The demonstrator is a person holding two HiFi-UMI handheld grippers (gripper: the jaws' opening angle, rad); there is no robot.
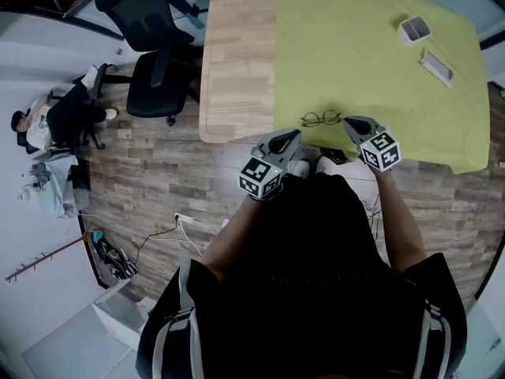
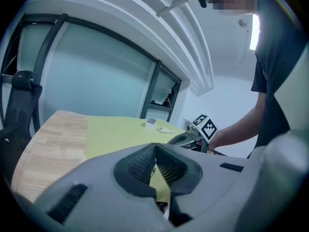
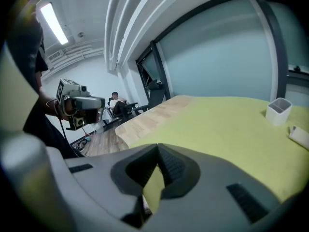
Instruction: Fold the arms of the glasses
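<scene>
Yellow cloth (image 1: 355, 61) is holding thin, bendy glasses (image 1: 321, 118), probably best pinched by one arm, while left gripper (image 1: 290, 136) and right gripper (image 1: 351, 122) are hovering, jaws pressed together, empty.

Loads of open cloth (image 1: 371, 61) mid-frame, just the glasses (image 1: 321, 118) low centre. Box (image 1: 414, 28) and case (image 1: 436, 65) sit upper right, and a chair (image 1: 158, 61) stands upper left beside the table (image 1: 237, 61).

yellow-green cloth (image 1: 379, 61), pale wood table (image 1: 237, 61), dark glasses (image 1: 321, 118)
</scene>
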